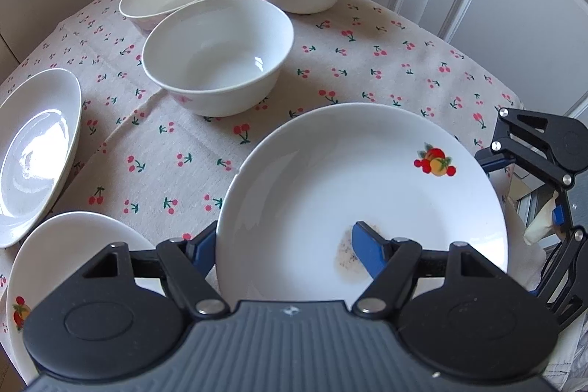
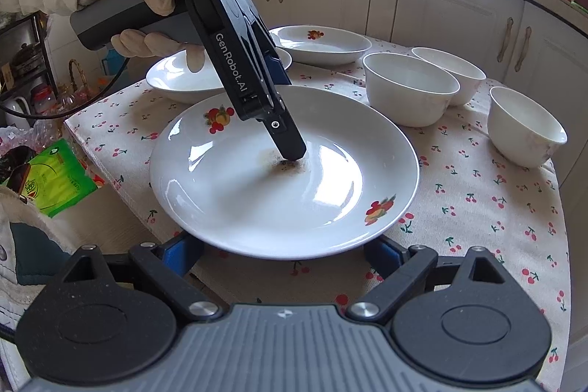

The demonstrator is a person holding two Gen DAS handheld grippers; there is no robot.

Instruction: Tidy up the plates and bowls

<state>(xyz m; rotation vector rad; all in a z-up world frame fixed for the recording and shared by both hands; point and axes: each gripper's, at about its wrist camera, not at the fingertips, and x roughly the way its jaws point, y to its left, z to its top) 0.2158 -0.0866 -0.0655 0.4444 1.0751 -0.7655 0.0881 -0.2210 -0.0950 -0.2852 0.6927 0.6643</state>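
the left gripper (image 1: 283,245) is clamped on the fruit-print plate's (image 1: 367,179) rim, right gripper (image 2: 283,254) apart beneath its near edge; next, lift it level onto another plate (image 2: 323,43).

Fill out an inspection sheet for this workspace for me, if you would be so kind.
Surface: table under a cherry-print cloth.
Job's things: three empty bowls grouped together; big plate in front, with a brown stain in its middle; two other plates behind it.
Clutter: green packet beside the table.
Grippers: left hand-held gripper straddles the big plate's rim, one finger on the stain, grip unclear; right hand-held gripper open at the big plate's near edge.
Cables: black cable trailing from the left handle.
Surroundings: cabinets.
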